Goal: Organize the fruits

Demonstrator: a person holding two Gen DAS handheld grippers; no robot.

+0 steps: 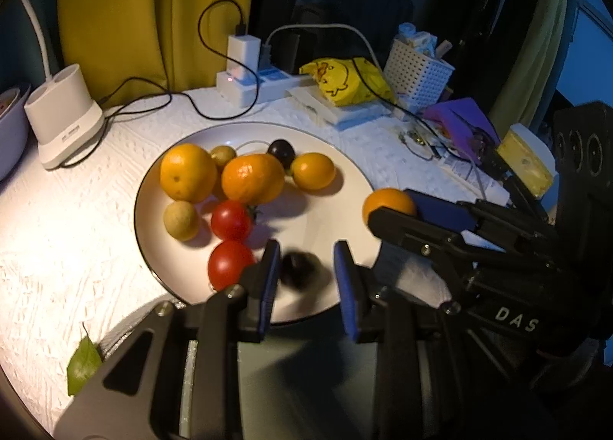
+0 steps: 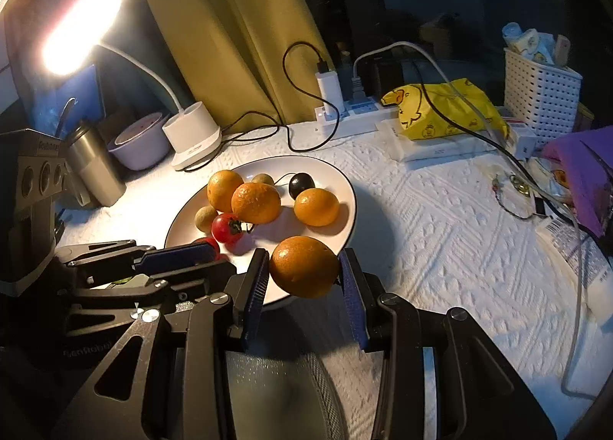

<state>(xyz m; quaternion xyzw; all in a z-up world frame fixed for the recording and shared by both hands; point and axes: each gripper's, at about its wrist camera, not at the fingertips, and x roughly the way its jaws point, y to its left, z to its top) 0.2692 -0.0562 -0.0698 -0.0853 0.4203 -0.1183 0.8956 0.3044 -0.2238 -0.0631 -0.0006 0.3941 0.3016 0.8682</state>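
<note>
Right tool [image 2: 302, 279] (lettered "DAS") grips orange [image 2: 303, 266].

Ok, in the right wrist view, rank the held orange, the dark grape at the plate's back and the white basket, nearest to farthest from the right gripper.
1. Held orange, between the right gripper fingers.
2. Dark grape, plate's far side.
3. White basket, far right, table's back.

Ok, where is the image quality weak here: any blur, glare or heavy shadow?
Left wrist view: the small dark round fruit between the open left claw is motion-blurred, and the right side is dim. Right wrist view: the lit white desk lamp head blows out the upper left; the orange citrus fruit clamped in the right claw is sharp, shadowing the white round plate.
</note>
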